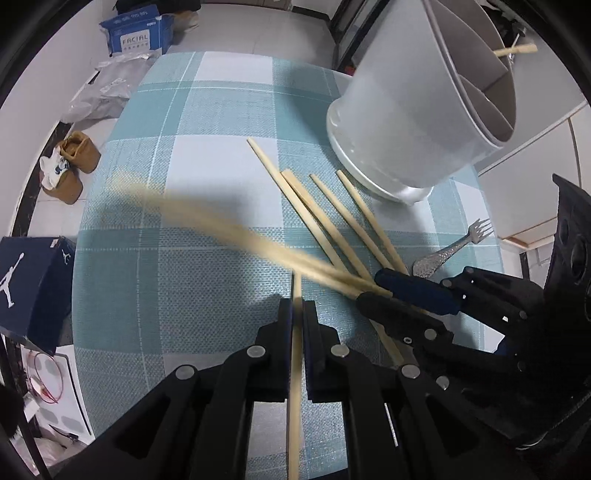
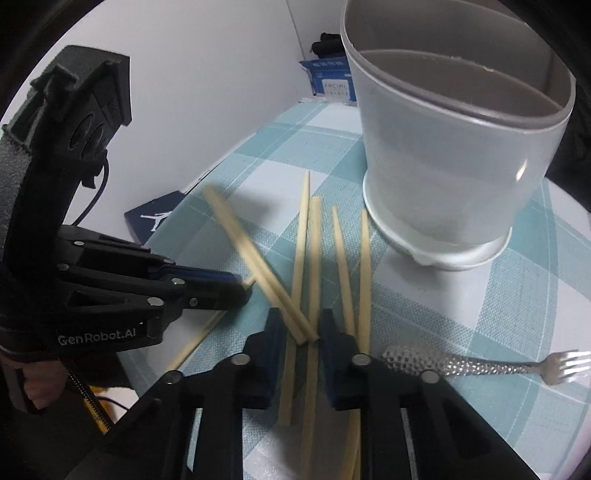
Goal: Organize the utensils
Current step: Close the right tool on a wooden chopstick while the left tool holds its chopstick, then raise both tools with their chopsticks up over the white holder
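Note:
My left gripper (image 1: pixel 297 306) is shut on one wooden chopstick (image 1: pixel 294 369) that runs straight back between its fingers; the right wrist view shows the left gripper (image 2: pixel 245 288) with the stick's tip poking out. My right gripper (image 2: pixel 301 321) is shut on a pair of chopsticks (image 2: pixel 255 258), blurred and slanting up to the left. From the left wrist the right gripper (image 1: pixel 373 288) sits just right of the left one. Several loose chopsticks (image 1: pixel 332 214) lie on the checked cloth. A grey divided utensil holder (image 1: pixel 406 110) (image 2: pixel 443 166) stands behind them with a chopstick (image 1: pixel 517 50) in it.
A hammered metal fork (image 1: pixel 454 247) (image 2: pixel 480 363) lies right of the chopsticks near the table edge. The teal checked tablecloth (image 1: pixel 184 258) covers the table. Off the table's left side are a blue shoe box (image 1: pixel 29 273), a blue tissue pack (image 1: pixel 136 33) and brown shoes (image 1: pixel 70 166).

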Action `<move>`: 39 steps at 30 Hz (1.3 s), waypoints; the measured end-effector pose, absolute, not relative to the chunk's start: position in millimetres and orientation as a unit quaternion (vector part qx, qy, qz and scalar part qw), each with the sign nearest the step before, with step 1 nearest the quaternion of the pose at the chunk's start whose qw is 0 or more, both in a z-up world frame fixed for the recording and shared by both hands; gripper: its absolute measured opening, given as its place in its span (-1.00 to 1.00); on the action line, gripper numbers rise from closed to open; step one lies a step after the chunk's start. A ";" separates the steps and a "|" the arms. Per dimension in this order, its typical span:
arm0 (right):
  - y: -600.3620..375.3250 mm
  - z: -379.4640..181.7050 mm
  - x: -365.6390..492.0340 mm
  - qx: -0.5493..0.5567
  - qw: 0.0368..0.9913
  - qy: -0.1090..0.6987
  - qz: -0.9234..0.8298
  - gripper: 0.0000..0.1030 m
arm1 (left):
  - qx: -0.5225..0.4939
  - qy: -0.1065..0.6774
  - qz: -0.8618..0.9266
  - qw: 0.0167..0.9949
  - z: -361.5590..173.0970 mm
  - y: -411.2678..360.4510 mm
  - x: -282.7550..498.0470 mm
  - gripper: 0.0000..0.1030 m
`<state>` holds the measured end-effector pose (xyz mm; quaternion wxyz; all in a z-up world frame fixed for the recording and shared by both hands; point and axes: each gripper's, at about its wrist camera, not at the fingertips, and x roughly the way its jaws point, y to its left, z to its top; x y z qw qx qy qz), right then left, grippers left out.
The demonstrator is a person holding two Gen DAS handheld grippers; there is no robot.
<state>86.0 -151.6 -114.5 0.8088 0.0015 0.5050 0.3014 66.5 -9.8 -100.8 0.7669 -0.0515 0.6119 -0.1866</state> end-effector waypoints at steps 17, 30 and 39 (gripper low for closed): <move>-186.8 -95.3 46.2 0.012 0.781 0.556 0.283 -0.89 | -0.112 0.575 -0.127 0.800 -82.4 22.2 76.8 -0.96; -204.1 -102.9 27.2 -0.019 0.729 0.620 0.289 -0.79 | -0.180 0.573 -0.098 0.793 -90.8 36.5 98.2 -0.96; -175.3 -78.4 71.6 0.013 0.780 0.541 0.314 -0.46 | -0.140 0.594 -0.094 0.787 -98.0 29.7 98.7 -0.96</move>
